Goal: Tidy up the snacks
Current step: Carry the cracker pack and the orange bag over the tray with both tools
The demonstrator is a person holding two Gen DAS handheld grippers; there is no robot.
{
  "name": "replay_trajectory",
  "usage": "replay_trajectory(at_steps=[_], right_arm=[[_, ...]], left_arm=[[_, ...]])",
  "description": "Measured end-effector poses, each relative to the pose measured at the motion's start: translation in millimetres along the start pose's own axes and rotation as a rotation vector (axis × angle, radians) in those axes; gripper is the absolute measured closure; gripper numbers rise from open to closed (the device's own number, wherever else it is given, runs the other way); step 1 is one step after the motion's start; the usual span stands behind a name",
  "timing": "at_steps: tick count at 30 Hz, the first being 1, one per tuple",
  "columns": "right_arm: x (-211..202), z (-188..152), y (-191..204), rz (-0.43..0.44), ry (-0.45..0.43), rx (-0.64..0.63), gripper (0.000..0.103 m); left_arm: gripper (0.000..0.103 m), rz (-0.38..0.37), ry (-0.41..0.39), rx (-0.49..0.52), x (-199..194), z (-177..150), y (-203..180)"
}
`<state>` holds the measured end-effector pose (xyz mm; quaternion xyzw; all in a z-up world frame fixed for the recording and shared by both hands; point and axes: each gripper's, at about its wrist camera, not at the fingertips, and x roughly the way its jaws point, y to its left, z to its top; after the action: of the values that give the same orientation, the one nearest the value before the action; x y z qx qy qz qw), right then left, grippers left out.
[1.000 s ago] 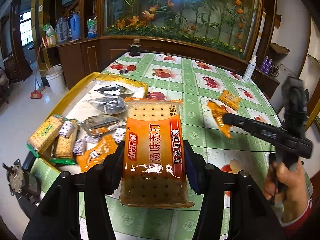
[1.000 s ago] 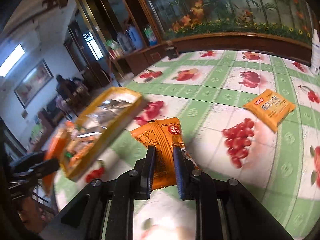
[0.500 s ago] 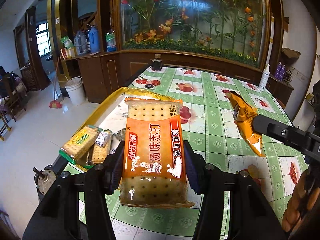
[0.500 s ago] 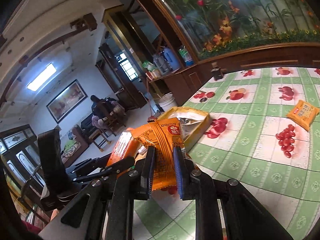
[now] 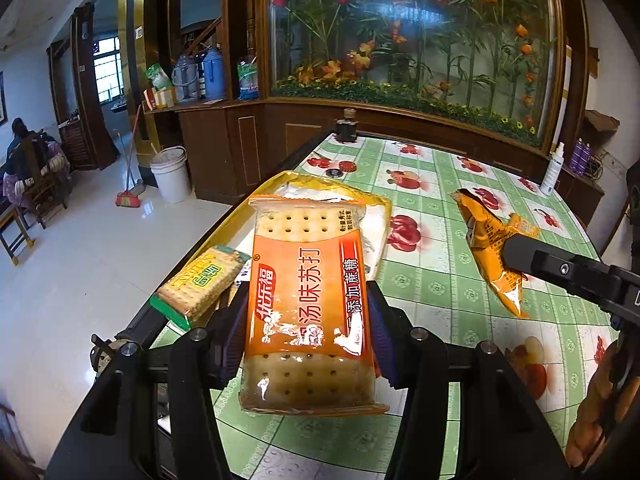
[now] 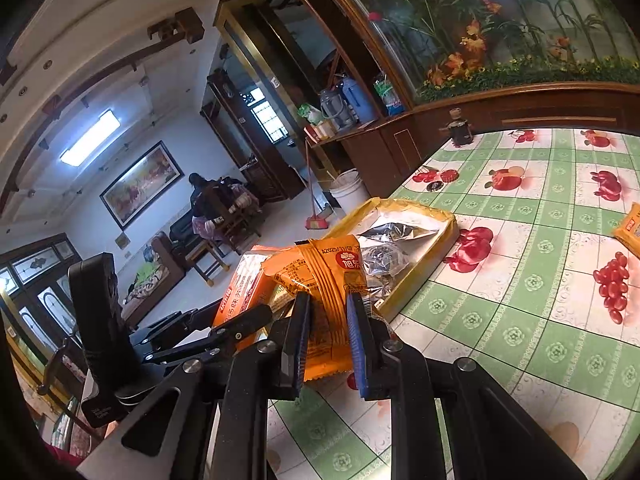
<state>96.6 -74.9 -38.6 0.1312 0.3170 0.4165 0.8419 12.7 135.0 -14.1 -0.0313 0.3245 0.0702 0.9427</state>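
My left gripper is shut on an orange cracker pack and holds it up above the yellow tray at the table's left edge. My right gripper is shut on a small orange snack pouch, held in the air to the right of the tray; that pouch also shows in the left wrist view. The cracker pack shows in the right wrist view just left of the pouch. Silver packets lie in the tray. A green-wrapped cracker pack lies at the tray's near end.
A green fruit-print cloth covers the table. Another orange snack pack lies on it at the right. A dark jar and a spray bottle stand at the far edge. A white bucket and broom stand on the floor at the left.
Both grippers have risen and tilted up with their packs. The right gripper lifted the pouch off the table and carried it left, close to the left gripper and the tray.
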Motion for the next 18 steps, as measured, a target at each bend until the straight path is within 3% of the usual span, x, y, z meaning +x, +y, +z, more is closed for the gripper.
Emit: replay_trajectory(at_steps=[18], right_arm=[[44.6, 13.7, 4.7, 0.015, 0.055, -0.011, 0.085]], left_arm=[[0.051, 0.038, 0.030, -0.055, 23.3, 2.2, 30.2]])
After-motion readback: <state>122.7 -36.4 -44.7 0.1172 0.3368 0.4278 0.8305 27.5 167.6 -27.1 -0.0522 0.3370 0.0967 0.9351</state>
